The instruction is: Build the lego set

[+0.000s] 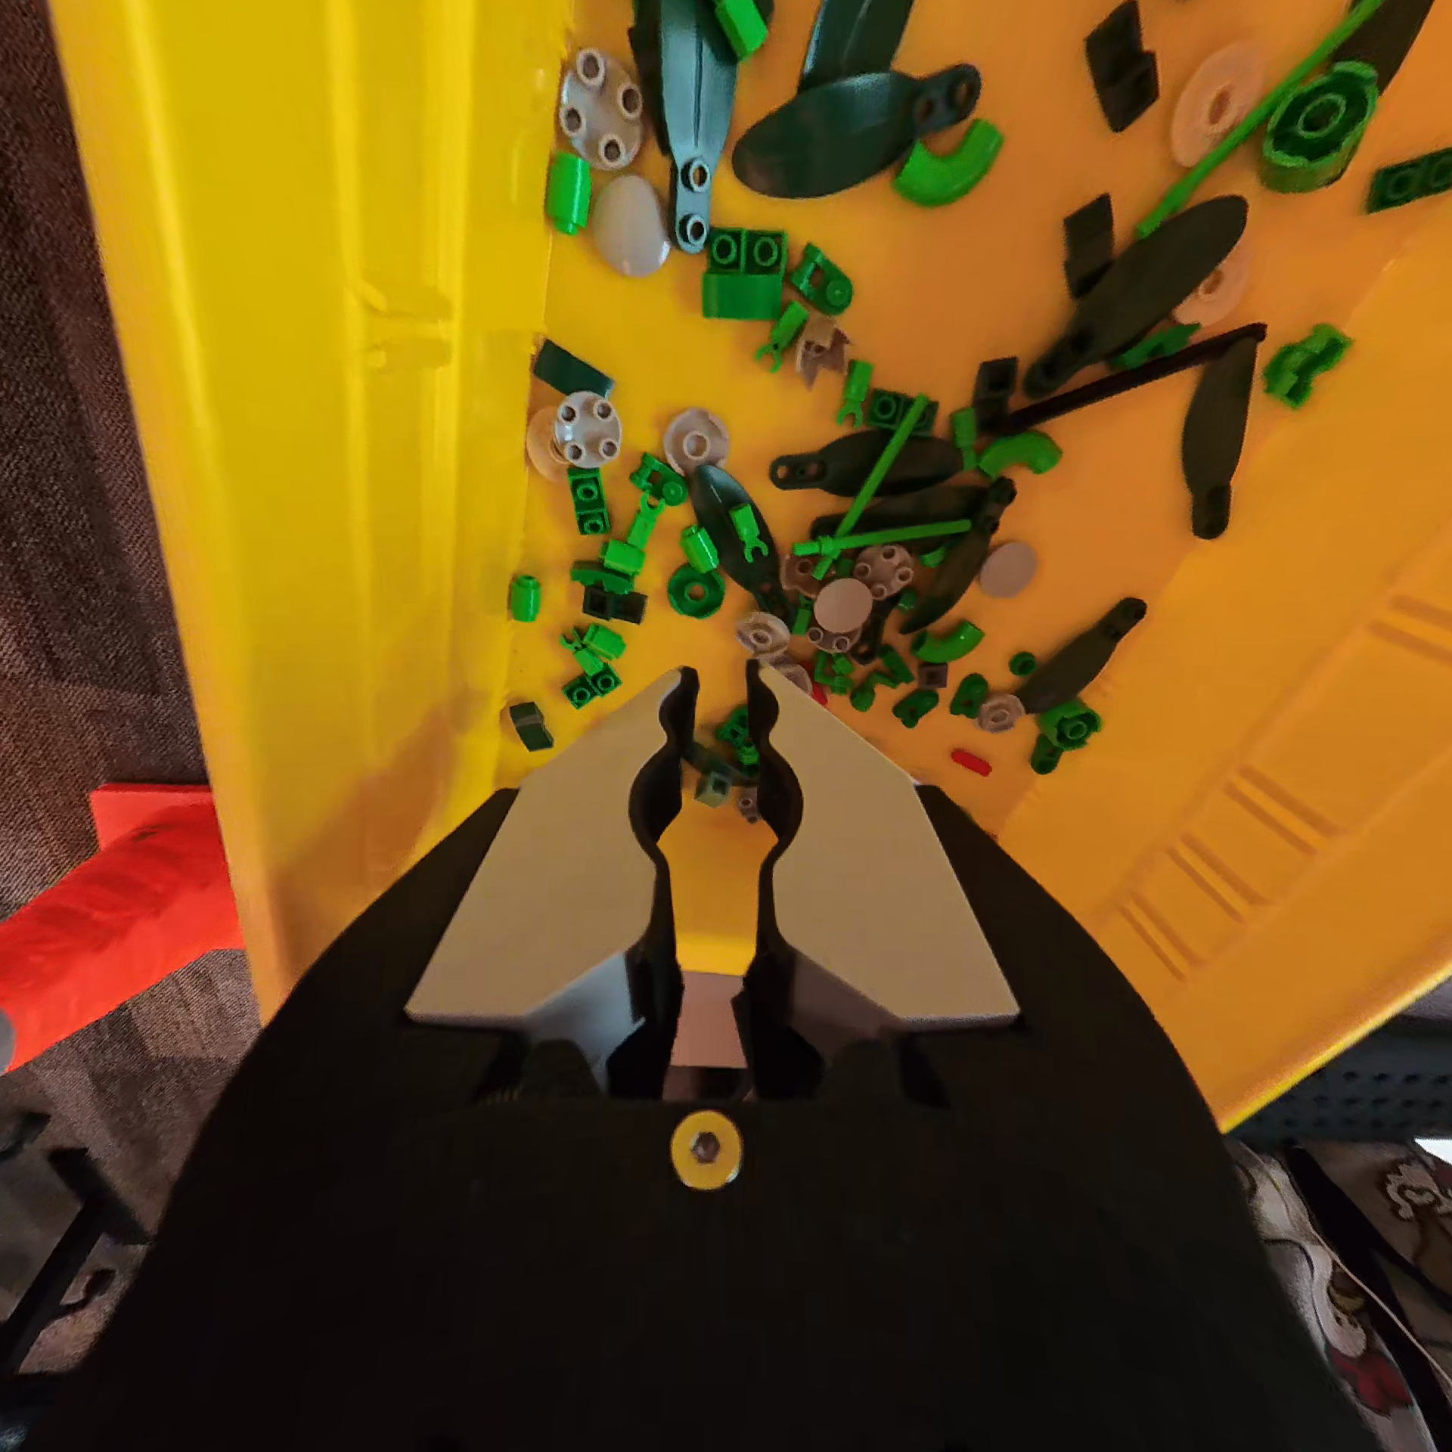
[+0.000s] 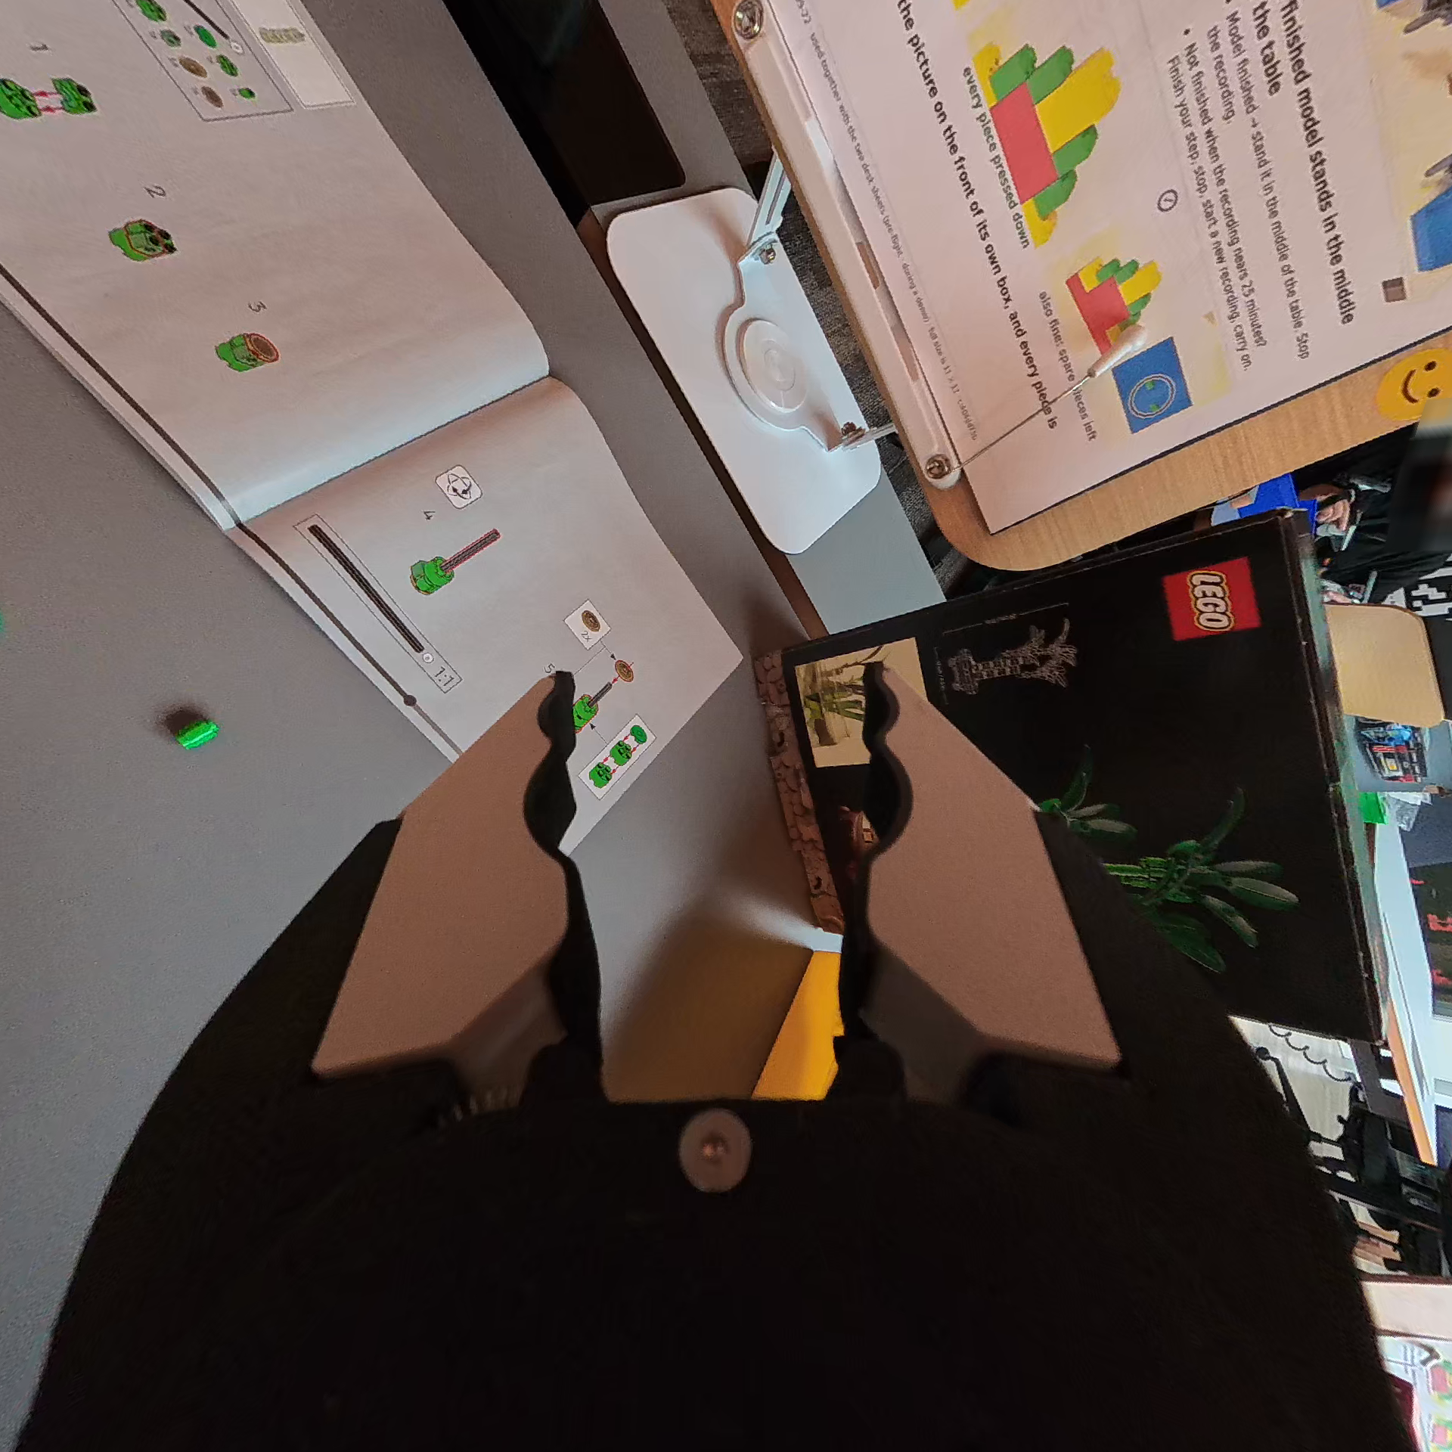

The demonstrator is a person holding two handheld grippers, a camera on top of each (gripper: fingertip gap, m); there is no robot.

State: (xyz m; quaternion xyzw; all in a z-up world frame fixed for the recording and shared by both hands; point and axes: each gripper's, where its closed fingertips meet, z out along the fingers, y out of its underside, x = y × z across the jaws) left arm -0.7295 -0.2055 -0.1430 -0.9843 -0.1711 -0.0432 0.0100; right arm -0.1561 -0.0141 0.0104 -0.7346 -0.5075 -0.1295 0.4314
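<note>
The left tool (image 1: 721, 676), black with pale grey finger faces, hovers over a shallow yellow plastic tray (image 1: 1178, 786), its jaws a narrow gap apart with nothing between them. Loose plastic bricks lie scattered on the tray floor: bright green small pieces (image 1: 742, 271), dark green leaf-shaped blades (image 1: 833, 133), grey round studded plates (image 1: 601, 110). A tiny red piece (image 1: 971, 761) lies just right of the fingertips. Left of the tray sits an orange-red object (image 1: 110, 896).
</note>
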